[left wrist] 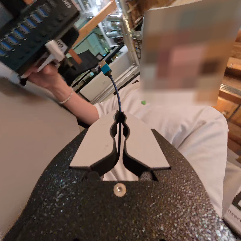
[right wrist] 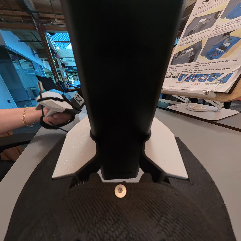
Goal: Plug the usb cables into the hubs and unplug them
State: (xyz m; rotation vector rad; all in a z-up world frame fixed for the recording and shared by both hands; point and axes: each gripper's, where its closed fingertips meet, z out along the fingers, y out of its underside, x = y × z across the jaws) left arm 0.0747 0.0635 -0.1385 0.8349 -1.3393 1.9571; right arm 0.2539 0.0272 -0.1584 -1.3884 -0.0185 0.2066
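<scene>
The left gripper (left wrist: 120, 114) pinches the braided usb cable (left wrist: 116, 90), its blue plug (left wrist: 104, 66) waving free at centre frame; the right gripper (right wrist: 120, 135) clamps the black hub (left wrist: 26, 30), upper left. Held so far back, the cable could flex and miss a port

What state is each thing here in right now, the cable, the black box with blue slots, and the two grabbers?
USB cable: unplugged, pinched by its cord, plug in the air.
Hub: held up, visible blue ports empty.
Left gripper: fingers shut on the cable.
Right gripper: fingers clamped on the hub.
</scene>
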